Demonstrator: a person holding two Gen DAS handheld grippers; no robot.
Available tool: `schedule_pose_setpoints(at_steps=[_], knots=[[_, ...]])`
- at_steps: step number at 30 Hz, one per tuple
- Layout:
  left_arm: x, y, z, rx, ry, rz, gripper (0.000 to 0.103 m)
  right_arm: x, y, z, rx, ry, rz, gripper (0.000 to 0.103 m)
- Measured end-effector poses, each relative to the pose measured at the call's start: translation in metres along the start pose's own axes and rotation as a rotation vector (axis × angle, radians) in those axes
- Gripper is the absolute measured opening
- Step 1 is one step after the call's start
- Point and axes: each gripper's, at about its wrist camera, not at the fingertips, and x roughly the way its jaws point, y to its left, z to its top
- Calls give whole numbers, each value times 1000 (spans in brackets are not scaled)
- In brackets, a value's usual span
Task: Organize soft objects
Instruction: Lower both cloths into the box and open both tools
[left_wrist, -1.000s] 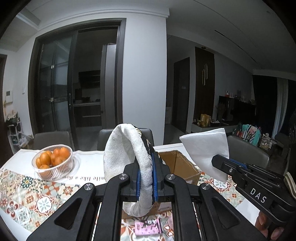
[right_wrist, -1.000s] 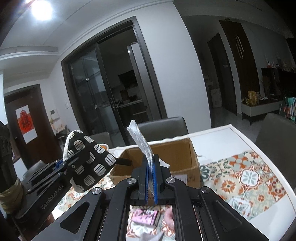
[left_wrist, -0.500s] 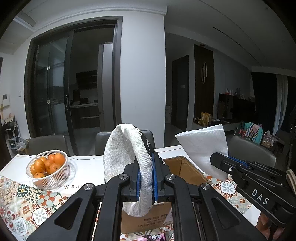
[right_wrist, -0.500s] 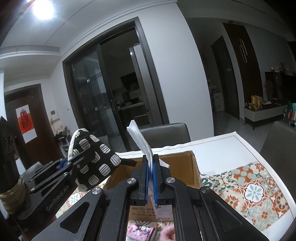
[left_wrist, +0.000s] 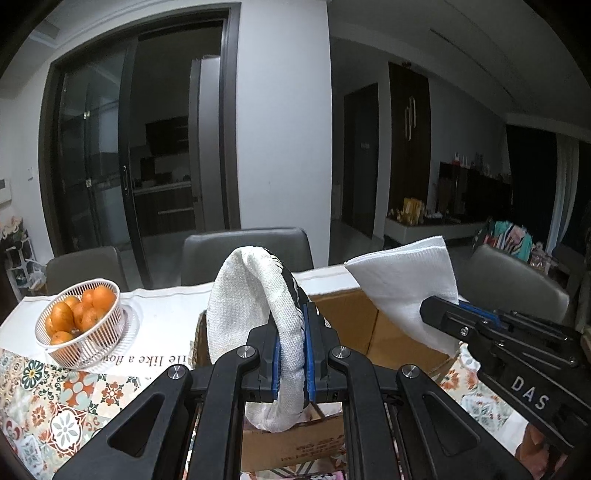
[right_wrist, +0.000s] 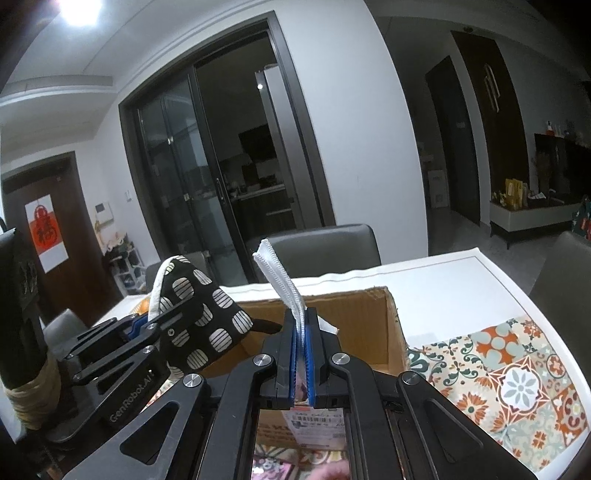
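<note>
The left gripper (left_wrist: 290, 347) is pinching a padded oven mitt (left_wrist: 255, 314) and the right gripper (right_wrist: 301, 354) is clamping a folded white cloth (right_wrist: 280, 280), both poised above the open cardboard box (right_wrist: 351, 314). Both loads should be lowered well inside the walls before the jaws part.

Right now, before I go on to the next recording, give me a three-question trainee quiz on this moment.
1. True or false: the left gripper is closed on a folded white towel.
2. Which thing sits at the left end of the table? A) a bowl of oranges B) a kettle C) a stack of plates
3. Fill in: both held things are above an open cardboard ____.

Key:
1. False. It grips the oven mitt, pale inside and black with white patches outside; the right gripper holds the white towel.
2. A, the bowl of oranges.
3. box.
</note>
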Motion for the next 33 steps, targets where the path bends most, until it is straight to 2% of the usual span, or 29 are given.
schedule_pose_setpoints(at_steps=[12,13,15,16,17,18,20,26,33], knots=[[34,0,-12,22,106,-9,13,35,-11,-18,-9,108,-27,5],[35,0,-12,21,112,-12,14,37,-11,-18,-8,115,-28,5],[36,-2,-11,23,121,-16,26,39,-13,-19,1,119,-24,7],[36,-3,-11,27,122,-15,37,40,-14,-18,6,126,-20,7],[35,-4,-10,31,117,-9,42,41,-15,-18,12,133,-15,11],[35,-5,-10,35,114,-7,43,42,-17,-18,22,138,-10,24],[32,-5,-9,41,114,-1,46,40,-21,-17,48,125,-15,40],[16,-10,-8,63,82,39,58,25,-24,-15,63,98,-45,40],[-15,-13,-8,57,46,74,63,-1,-22,-14,54,69,-59,43]])
